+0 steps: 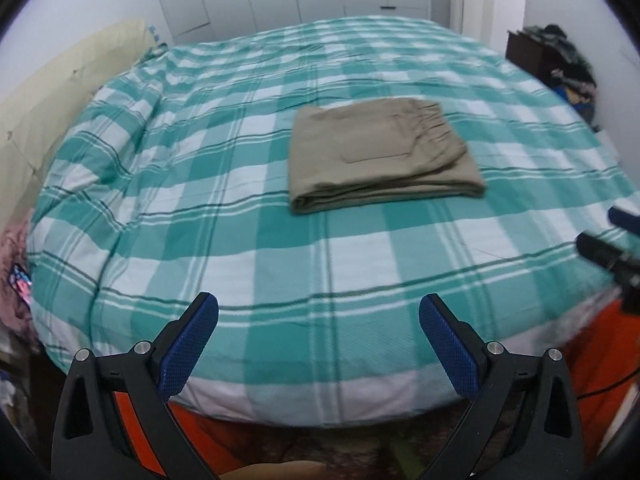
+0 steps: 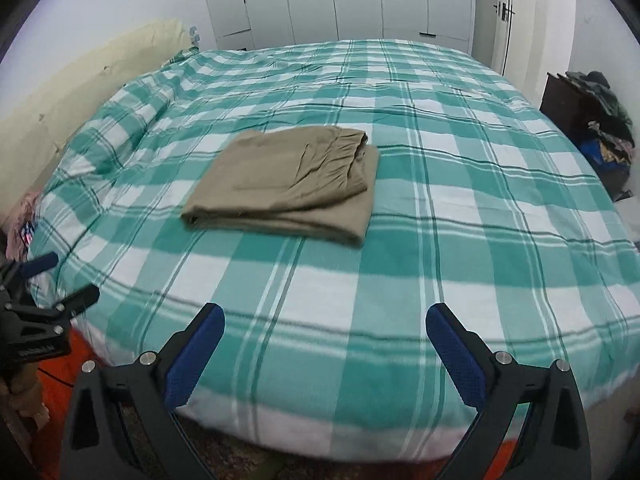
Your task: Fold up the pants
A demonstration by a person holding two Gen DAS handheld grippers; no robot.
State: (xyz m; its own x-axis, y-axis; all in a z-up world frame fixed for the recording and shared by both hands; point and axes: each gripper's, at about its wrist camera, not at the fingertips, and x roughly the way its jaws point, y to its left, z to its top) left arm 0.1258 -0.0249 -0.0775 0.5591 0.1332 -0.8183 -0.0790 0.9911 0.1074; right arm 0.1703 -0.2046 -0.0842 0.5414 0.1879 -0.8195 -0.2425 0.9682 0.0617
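Soft, even indoor light; slight motion blur, strong fisheye bending, dark corners.

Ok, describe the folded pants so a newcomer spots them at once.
A bed under a teal-and-white checked cover fills the room. Near its middle lies a flat, folded rectangle of khaki-beige cloth pants, gathered elastic waistband on top. It is the only plain-coloured item on the checks.
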